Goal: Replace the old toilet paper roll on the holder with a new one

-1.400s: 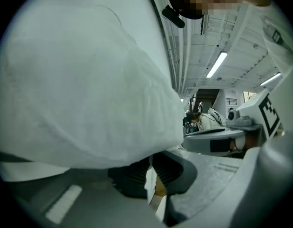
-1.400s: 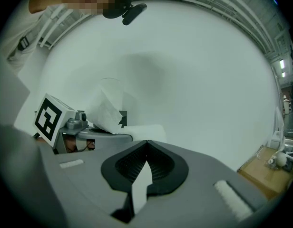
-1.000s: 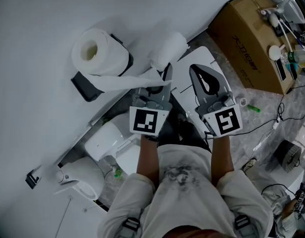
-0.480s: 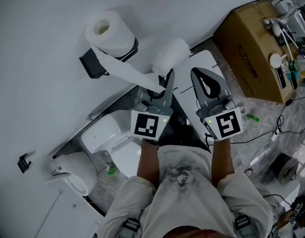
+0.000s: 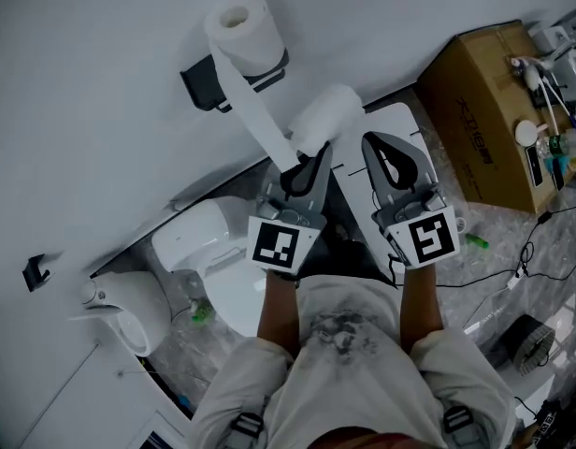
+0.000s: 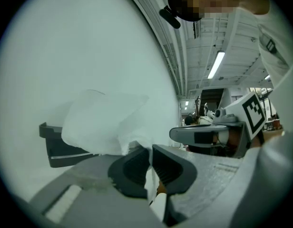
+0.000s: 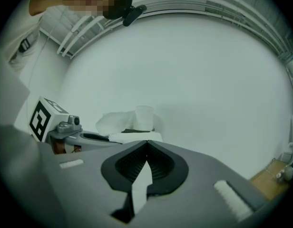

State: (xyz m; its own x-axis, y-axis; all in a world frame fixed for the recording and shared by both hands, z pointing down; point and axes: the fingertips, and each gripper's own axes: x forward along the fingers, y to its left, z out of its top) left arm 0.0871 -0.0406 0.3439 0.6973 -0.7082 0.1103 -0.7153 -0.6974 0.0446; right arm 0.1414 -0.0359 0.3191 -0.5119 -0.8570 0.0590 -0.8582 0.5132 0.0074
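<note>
The left claw and the right claw are alike: a mid-grey moulded body, black ribbed pads, and at the rear a white cube printed with black square markers. The person wears a pale short-sleeved shirt with a grey chest print, and buckled straps over both shoulders.

toilet paper roll white | holder black | box brown | floor grey marbled
</note>
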